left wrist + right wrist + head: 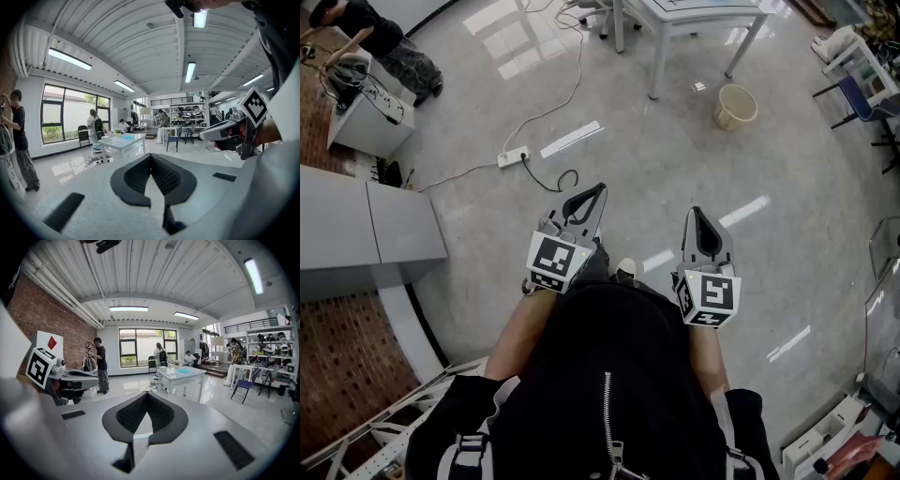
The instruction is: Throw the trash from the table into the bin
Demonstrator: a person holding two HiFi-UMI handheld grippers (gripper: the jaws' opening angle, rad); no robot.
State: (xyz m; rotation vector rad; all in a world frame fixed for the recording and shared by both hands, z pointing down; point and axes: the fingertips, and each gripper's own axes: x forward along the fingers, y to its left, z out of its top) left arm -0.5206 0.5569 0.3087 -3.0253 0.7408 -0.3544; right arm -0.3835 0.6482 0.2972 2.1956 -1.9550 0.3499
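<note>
**Trash:** not identified for certain. A pale blue flat item (183,371) lay on the white table (694,21), with small objects beside it too small to name. None of it could be confirmed as rubbish.

**Table:** stood on the glossy floor well ahead of the person, out of reach of both tools.

**Bin:** a beige round bin (736,106) stood upright on the floor near the table's right side. Nothing could be made out inside it.

**Left gripper** (151,159): held at waist level and aimed toward the table. The jaw tips were pressed together with nothing between them.

**Right gripper** (146,397): held alongside the left and aimed the same way. Its jaws were fully closed and empty.

**Surroundings:**
- A power strip (512,157) lay on the floor with its cable trailing.
- A grey cabinet (356,225) stood at the left.
- A standing person (99,364) was near the brick wall.
- A blue chair (246,383) stood further off.

**Progress, as judged:** the task had not started. Nothing had been picked up or visibly binned. What remained was the approach to the table, every pickup and every drop into the bin.
</note>
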